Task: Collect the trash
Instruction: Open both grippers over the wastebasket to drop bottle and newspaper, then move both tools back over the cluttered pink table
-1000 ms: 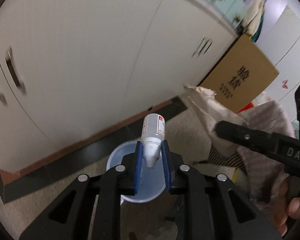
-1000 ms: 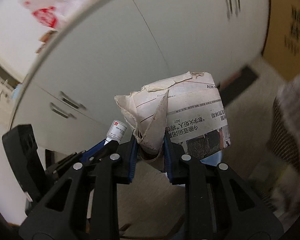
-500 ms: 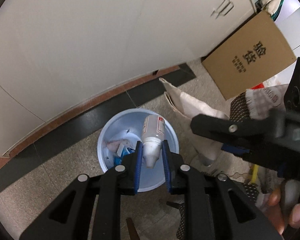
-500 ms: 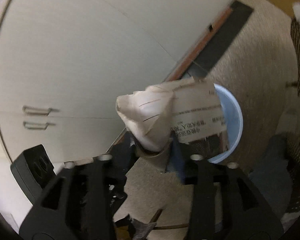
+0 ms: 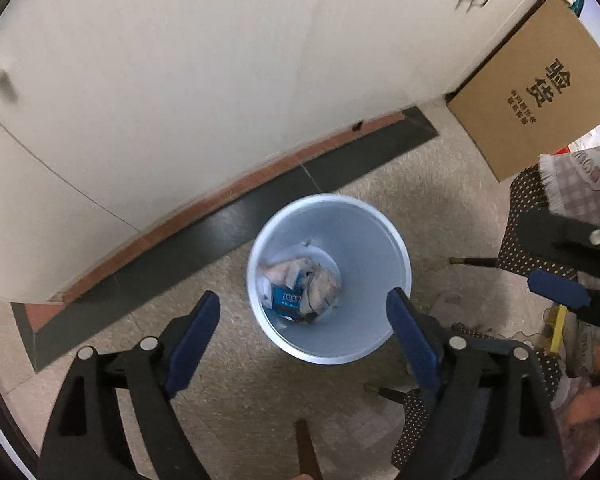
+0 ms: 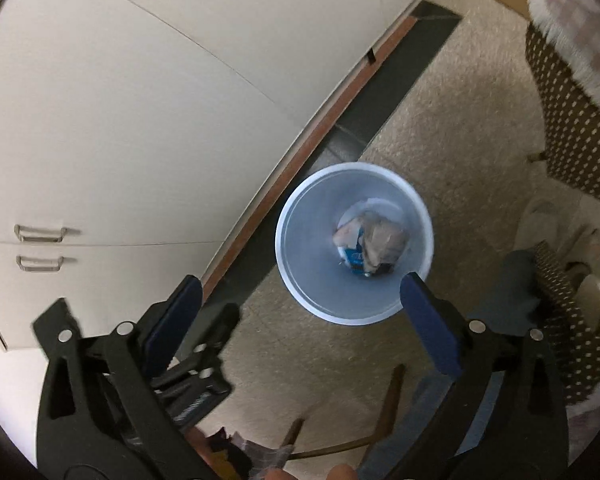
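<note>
Both loads are gone since a second ago: the left gripper [image 5: 302,304] no longer clamps the small white bottle and the right gripper [image 6: 300,292] no longer pinches the crumpled newspaper; each now hangs with its blue pads spread wide and nothing between them.

Nearest in each wrist view are those empty fingers, and directly ahead and below them stands the light blue trash bin [image 5: 374,240], upright on the speckled floor [image 5: 236,396], its round mouth facing up at both cameras. From the left gripper the bin sits almost centred between the pads; from the right gripper [image 5: 560,288] it lies slightly toward the right pad, so neither side is clearly nearer. At the bottom of the bin rests the trash [image 5: 300,280]: crumpled paper and a piece with a blue printed face. The bottle cannot be picked out in that heap; it may be buried or lost in blur.

For more collecting, I judge both grippers must pull back from the bin, since no loose litter shows on the floor around it.

Beyond the bin run a dark tile strip and the white cabinet doors [image 5: 180,80], with a cardboard box [image 5: 536,84] leaning at far right. A dotted cloth [image 6: 568,120] at the right edge is cut off.
</note>
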`<state>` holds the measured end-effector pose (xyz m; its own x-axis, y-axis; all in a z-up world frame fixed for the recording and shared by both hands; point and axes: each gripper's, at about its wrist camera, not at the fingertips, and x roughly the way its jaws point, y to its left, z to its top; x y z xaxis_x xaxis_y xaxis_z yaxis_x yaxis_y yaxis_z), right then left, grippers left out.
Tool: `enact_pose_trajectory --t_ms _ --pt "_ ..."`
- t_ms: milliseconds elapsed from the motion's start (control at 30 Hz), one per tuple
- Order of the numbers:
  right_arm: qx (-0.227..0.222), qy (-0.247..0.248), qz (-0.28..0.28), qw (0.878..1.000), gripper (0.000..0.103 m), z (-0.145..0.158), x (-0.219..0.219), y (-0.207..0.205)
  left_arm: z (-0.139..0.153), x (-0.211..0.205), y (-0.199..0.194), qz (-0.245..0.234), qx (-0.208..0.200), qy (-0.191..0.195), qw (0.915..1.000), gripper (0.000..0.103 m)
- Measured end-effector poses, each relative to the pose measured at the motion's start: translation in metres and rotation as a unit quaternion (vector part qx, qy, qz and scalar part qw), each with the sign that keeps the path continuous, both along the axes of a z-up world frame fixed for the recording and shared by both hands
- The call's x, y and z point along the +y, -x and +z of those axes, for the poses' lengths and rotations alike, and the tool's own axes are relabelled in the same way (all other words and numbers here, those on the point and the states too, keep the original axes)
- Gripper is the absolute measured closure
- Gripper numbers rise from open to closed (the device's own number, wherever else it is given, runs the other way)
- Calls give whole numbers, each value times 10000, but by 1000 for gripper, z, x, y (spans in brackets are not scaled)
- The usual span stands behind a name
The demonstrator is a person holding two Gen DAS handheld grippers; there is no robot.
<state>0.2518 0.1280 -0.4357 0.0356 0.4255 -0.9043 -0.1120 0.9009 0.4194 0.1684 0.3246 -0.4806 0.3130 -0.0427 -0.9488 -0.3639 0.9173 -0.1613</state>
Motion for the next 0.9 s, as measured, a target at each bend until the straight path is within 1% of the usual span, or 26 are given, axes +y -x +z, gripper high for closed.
enact_pose_trajectory --t_ms 100,133,200,233,300,400,433,467,500,533,633,733,800,900 --pt "-231 6 131 9996 6 20 -2 5 27 0 6 52 -180 -108 9998 19" --pt "-341 -13 179 9993 6 30 -2 7 42 -1 11 53 -295 -163 9994 19" --pt "-498 -63 247 9984 6 47 -4 10 61 -4 16 40 -441 -260 9987 19" --pt "-620 -110 280 9976 6 60 -5 12 77 -7 21 42 -560 -341 9978 19" --pt "-884 -174 324 9954 6 83 -8 16 96 -12 25 61 -729 -413 9965 19" --pt "-1447 -303 342 9884 6 134 -16 26 134 -20 32 96 -1073 -486 9930 19" --pt "-1582 -358 345 9862 6 146 -19 28 151 -24 36 101 -1247 -521 9908 19" --pt "-1783 -423 347 9825 6 165 -24 32 160 -28 37 100 -1346 -542 9894 19" --pt "-1907 -453 345 9800 6 176 -28 35 172 -31 39 92 -1466 -560 9876 19" --pt "-2119 -504 330 9754 6 195 -36 40 187 -37 42 71 -1636 -575 9848 19" --pt "-2579 -565 252 9642 6 232 -61 54 223 -54 47 -27 -2022 -623 9774 18" --pt "-2953 -541 99 9538 6 260 -94 68 254 -75 53 -176 -2367 -672 9691 18" --pt "-3110 -506 7 9491 6 272 -113 74 273 -94 57 -291 -2610 -683 9625 18" --pt "-3306 -384 -225 9427 6 286 -147 85 294 -122 59 -454 -2863 -642 9549 18"
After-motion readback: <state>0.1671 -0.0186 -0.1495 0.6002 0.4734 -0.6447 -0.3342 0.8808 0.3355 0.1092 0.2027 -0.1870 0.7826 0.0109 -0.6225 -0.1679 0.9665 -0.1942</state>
